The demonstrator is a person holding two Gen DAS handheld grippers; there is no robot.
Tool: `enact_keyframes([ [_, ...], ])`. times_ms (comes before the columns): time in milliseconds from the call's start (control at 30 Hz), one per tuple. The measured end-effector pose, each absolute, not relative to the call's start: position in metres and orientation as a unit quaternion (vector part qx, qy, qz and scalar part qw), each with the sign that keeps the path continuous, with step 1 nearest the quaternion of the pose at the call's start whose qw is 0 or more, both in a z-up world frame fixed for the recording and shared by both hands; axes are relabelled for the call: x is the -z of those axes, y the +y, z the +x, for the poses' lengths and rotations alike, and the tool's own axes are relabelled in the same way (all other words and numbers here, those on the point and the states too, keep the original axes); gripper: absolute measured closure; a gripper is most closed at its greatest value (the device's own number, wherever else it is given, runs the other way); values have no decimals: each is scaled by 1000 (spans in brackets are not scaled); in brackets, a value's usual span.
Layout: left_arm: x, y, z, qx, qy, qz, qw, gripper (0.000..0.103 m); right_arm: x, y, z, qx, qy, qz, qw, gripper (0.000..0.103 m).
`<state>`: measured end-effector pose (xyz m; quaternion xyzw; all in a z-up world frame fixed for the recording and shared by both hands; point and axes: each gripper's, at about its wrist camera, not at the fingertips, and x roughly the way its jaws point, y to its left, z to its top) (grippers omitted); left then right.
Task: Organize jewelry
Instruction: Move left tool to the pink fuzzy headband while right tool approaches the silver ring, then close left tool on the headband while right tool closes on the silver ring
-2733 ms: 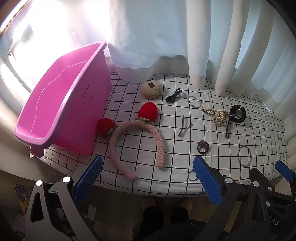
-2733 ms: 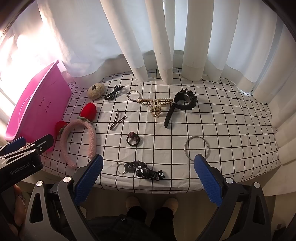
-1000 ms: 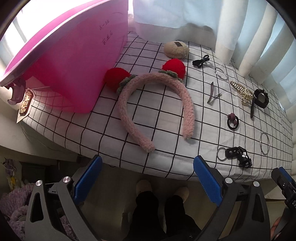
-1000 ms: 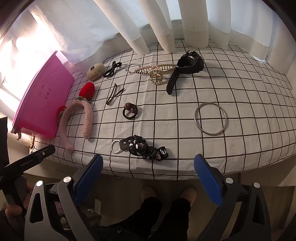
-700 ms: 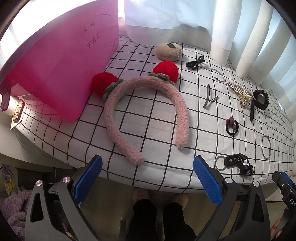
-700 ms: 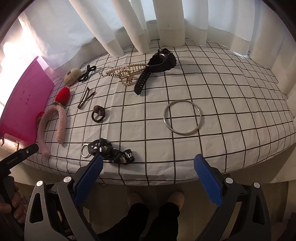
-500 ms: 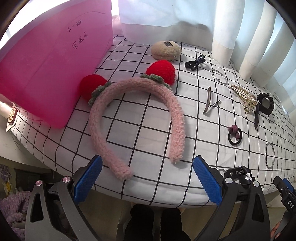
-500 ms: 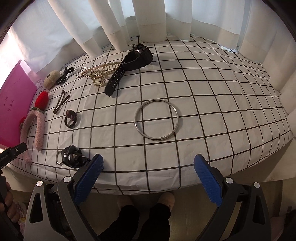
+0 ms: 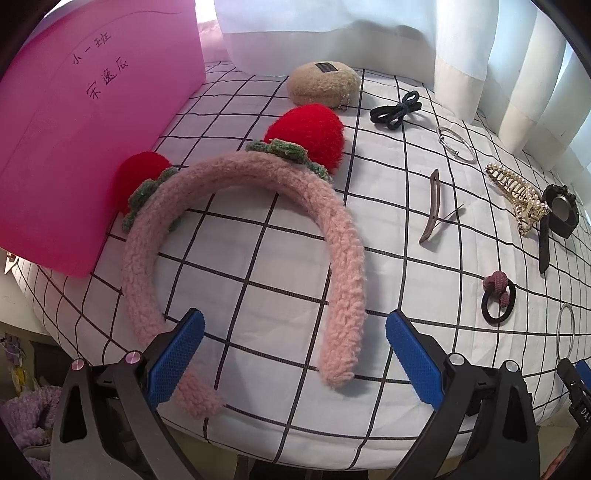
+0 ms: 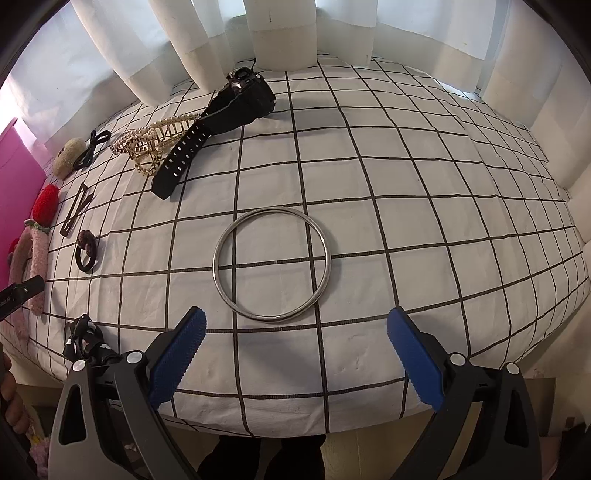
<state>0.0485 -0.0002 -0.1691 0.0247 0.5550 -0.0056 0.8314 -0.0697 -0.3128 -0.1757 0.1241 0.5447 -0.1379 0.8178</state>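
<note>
A fuzzy pink headband (image 9: 340, 236) with two red strawberry pompoms lies on the checked cloth, beside the pink bin (image 9: 74, 140). My left gripper (image 9: 295, 354) is open low over the headband's two ends, the left pad partly covering one end. In the right wrist view a silver bangle (image 10: 271, 264) lies just ahead of my open right gripper (image 10: 295, 354). Further back lie a black watch (image 10: 236, 107) and a pearl hair claw (image 10: 155, 144). The headband (image 10: 37, 251) shows at the left edge there.
A beige pouch (image 9: 325, 83), black bow tie (image 9: 397, 110), thin silver bracelet (image 9: 456, 147), hair clip (image 9: 434, 206) and knotted hair ring (image 9: 498, 299) are spread over the cloth. A studded black strap (image 10: 85, 339) lies near the front edge. White curtains (image 10: 280, 33) hang behind.
Both grippers have moved forward and lower toward the table. The left one now reaches the headband's ends; the right one has swung right and closed in on the silver bangle.
</note>
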Motion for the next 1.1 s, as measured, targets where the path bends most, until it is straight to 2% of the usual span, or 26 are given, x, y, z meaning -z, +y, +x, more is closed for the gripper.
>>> enact_keyframes([
  [1100,179,-9,61,17,534,15,845,6,182,-313,-40,113,520,71,843,9],
])
